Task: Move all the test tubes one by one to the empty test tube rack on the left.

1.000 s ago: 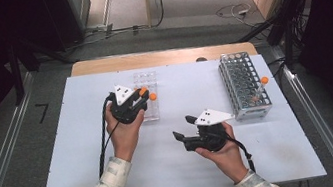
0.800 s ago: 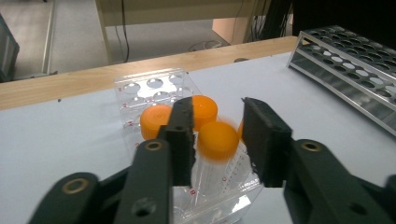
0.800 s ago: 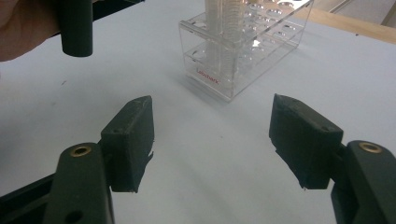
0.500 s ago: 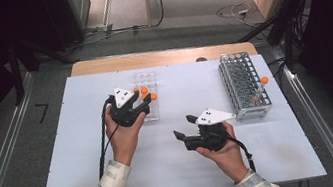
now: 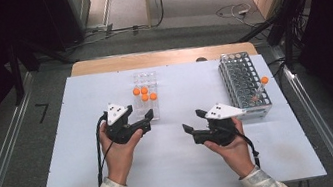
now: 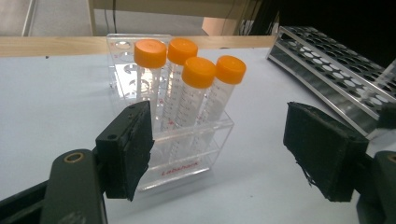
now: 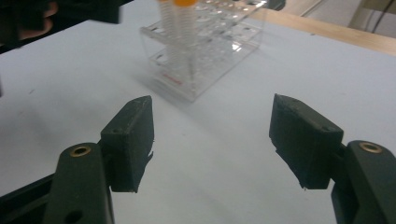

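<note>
A clear plastic rack (image 5: 145, 79) stands at the table's middle back and holds several orange-capped tubes (image 5: 144, 95). My left gripper (image 5: 140, 117) sits just in front of it, open and holding nothing. In the left gripper view the tubes (image 6: 198, 88) stand upright in the rack (image 6: 187, 163), beyond the left gripper (image 6: 217, 149) and its wide-apart jaws. My right gripper (image 5: 193, 121) rests open over bare table, right of centre. In the right gripper view the right gripper (image 7: 212, 135) faces the clear rack (image 7: 205, 51) from a distance.
A grey metal rack (image 5: 240, 79) stands at the right back, with one orange-capped tube (image 5: 260, 86) leaning at its right side. The metal rack (image 6: 327, 60) lies right of the left jaws. White table (image 5: 177, 173) spreads in front of both hands.
My left gripper has drawn back from the clear rack toward the person and stands open. The right gripper has hardly moved.
</note>
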Tool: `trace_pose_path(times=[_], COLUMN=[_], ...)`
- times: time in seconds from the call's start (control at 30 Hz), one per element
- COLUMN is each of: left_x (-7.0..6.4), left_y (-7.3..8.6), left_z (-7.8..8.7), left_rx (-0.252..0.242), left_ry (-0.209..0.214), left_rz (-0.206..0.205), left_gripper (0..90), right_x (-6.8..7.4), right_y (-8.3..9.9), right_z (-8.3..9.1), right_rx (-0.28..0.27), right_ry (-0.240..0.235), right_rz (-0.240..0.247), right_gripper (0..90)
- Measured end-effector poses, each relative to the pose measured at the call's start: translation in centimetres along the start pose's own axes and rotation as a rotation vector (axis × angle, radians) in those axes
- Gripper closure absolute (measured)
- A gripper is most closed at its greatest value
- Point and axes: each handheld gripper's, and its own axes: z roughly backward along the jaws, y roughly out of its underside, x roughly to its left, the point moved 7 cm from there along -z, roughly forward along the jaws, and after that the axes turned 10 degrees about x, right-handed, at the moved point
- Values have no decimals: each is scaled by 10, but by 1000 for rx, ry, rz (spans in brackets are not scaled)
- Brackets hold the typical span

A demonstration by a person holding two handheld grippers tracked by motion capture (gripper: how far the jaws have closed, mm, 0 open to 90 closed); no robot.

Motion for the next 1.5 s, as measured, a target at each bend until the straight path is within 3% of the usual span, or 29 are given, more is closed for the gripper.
trace_pose_path(times=[0.3,0.57,0.83,1.03,1.2,1.5], left_x=[-5,-5,-7,-6,-7,-7], left_y=[7,8,10,10,11,12], left_z=[6,5,3,4,3,1], left_rx=[11,12,19,18,22,26], left_ry=[15,19,19,21,22,21], left_rz=[-6,-4,-9,-8,-11,-13], left_gripper=[232,228,228,228,228,230], right_x=[-55,-102,-144,-164,-178,-205], right_y=[1,7,20,30,38,44], right_z=[34,66,89,94,90,76], right_rx=[-64,-103,-115,-108,-81,-45], right_ry=[113,245,345,394,435,472], right_rz=[-85,-147,-221,-262,-270,-271], right_gripper=[296,295,298,305,328,480])
